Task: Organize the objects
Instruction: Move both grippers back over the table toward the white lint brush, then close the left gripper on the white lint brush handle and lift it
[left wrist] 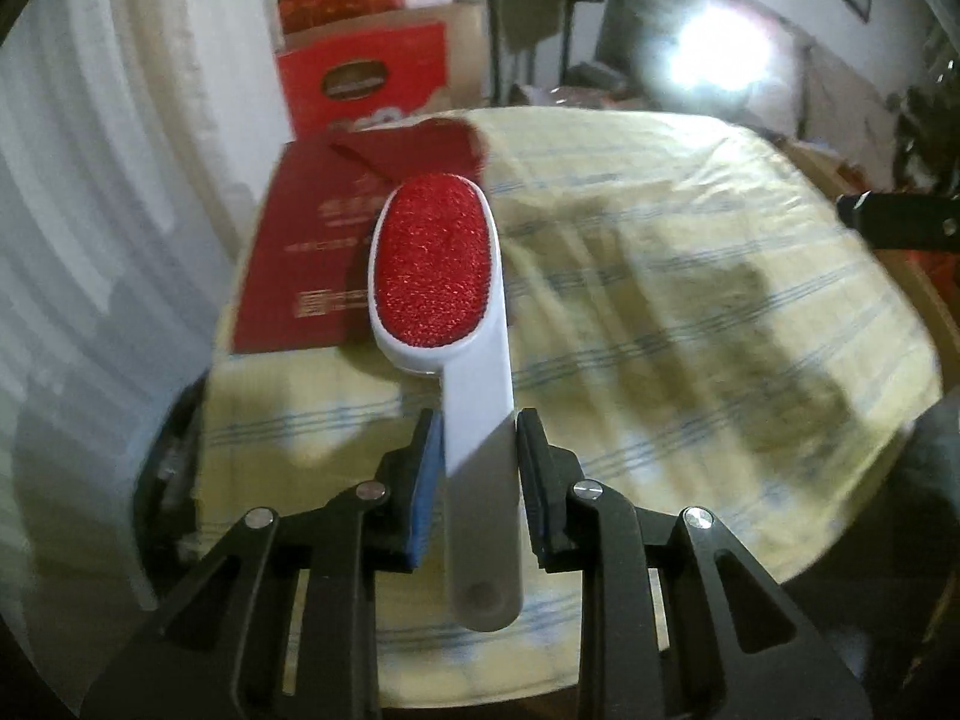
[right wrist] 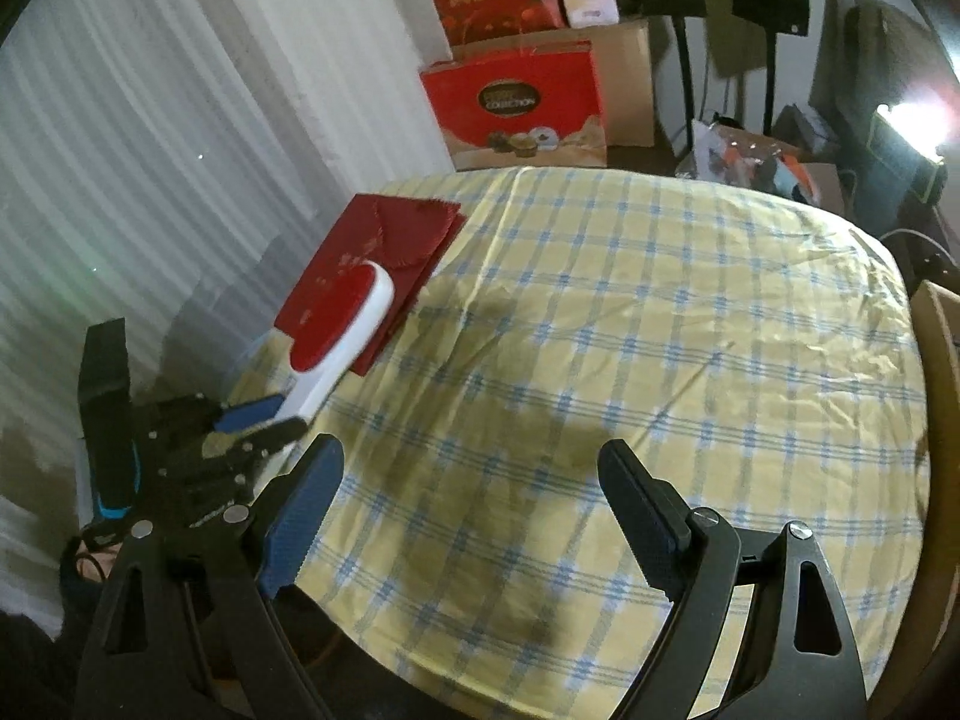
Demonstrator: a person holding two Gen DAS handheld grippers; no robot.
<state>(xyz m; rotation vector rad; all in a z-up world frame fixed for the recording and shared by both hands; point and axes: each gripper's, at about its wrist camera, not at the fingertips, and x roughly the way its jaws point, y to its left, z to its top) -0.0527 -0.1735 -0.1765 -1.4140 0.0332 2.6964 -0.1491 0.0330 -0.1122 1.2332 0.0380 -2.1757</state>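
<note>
Two claws in play. My left claw (left wrist: 477,420) is clamped on the white handle of the lint brush (left wrist: 447,300), jaws pressed against both sides of it. Brush points straight ahead of that claw, red pad facing up, head out past the fingertips. Whether the head touches what's under it or hangs just above, can't tell. Under and just left of the head lies a dark red envelope (left wrist: 312,240), flat on the counter (left wrist: 690,312), which wears a yellow cloth with blue check lines. Left wrist view is motion-blurred, print on the envelope unreadable.

From the right wrist view: left claw (right wrist: 282,414) sits low and to the left of my right claw, lint brush (right wrist: 342,324) angling up and away from it over the near corner of the envelope (right wrist: 372,258). My right claw (right wrist: 471,474) is spread wide, nothing between the fingers, bare checked cloth ahead of it on the counter (right wrist: 660,330). Blue pad on its left finger (right wrist: 300,516), black pad on the right one.

Beyond the counter's far edge: a red gift box (right wrist: 522,114), cardboard boxes, white curtain (right wrist: 150,120) off to the left.
</note>
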